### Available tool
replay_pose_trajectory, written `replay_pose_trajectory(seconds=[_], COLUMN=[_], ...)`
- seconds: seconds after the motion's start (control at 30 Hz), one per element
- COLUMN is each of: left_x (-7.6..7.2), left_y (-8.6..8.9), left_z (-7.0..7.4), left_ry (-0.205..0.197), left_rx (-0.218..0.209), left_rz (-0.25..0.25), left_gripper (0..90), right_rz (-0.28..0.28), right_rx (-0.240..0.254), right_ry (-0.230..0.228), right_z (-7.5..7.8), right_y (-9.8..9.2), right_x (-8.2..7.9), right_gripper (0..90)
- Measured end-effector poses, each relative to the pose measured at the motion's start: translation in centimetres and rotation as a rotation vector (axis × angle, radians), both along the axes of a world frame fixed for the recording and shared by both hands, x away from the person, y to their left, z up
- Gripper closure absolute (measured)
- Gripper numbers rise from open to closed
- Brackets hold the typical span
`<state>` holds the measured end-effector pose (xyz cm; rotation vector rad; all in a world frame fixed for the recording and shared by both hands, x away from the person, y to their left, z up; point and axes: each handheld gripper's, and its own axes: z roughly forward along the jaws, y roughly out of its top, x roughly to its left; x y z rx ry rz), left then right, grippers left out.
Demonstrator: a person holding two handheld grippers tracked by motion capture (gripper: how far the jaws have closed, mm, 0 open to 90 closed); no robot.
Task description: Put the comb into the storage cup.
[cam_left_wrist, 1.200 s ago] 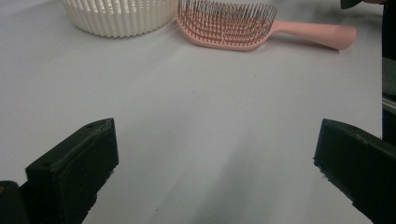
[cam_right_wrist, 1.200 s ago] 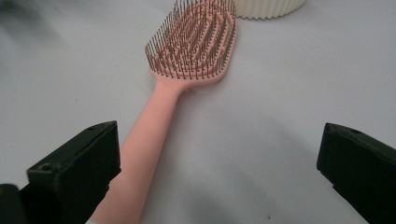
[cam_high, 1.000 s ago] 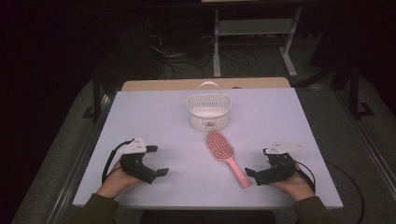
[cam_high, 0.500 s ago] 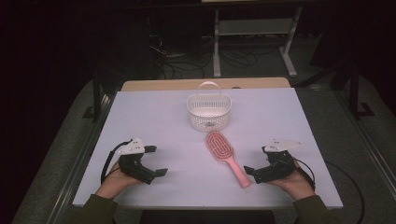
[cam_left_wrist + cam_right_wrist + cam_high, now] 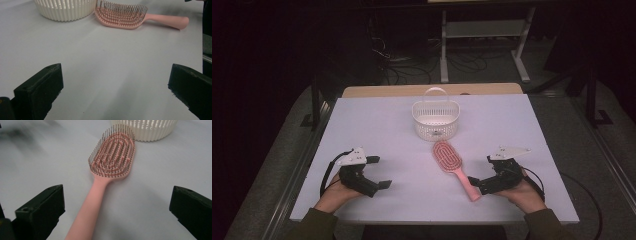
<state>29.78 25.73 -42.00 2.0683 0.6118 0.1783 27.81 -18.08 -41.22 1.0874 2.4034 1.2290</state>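
A pink hairbrush [image 5: 451, 162] lies bristles up on the white table [image 5: 377, 125], its head toward a white slatted basket [image 5: 436, 120] with a raised handle. My right gripper [image 5: 480, 170] is open at the brush's handle end. In the right gripper view the brush [image 5: 112, 157] runs up from between the open jaws of that gripper [image 5: 116, 212], its handle nearer the left jaw. My left gripper [image 5: 379, 172] rests open at the front left, nothing between its jaws. In the left gripper view, the gripper [image 5: 115, 87] faces the brush [image 5: 122, 15] and basket [image 5: 65, 10] far off.
The basket [image 5: 147, 128] stands at the back middle of the table, just beyond the brush head. A metal rack [image 5: 484, 35] and cables lie on the dark floor behind. A person's hands and green sleeves come in at the front edge.
My right gripper has edged left toward the brush handle. The left gripper, brush and basket have stayed put.
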Motion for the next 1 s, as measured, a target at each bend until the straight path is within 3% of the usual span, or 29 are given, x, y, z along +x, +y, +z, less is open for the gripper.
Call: replay_pose_trajectory(seconds=[0.47,1.0], left_x=[-0.1,-0.2], left_y=[-0.1,-0.2], left_z=[0.0,0.0], left_ry=[0.004,0.002], left_rx=[-0.011,-0.006], left_rz=[-0.002,-0.009], left_gripper=[0.0,0.0], right_rz=[0.018,0.074], right_rx=[0.044,0.019], right_ry=[0.010,0.022], right_z=[0.8,0.8], right_y=[0.7,2.0], right_x=[0.4,0.7], right_gripper=[3.9,11.4])
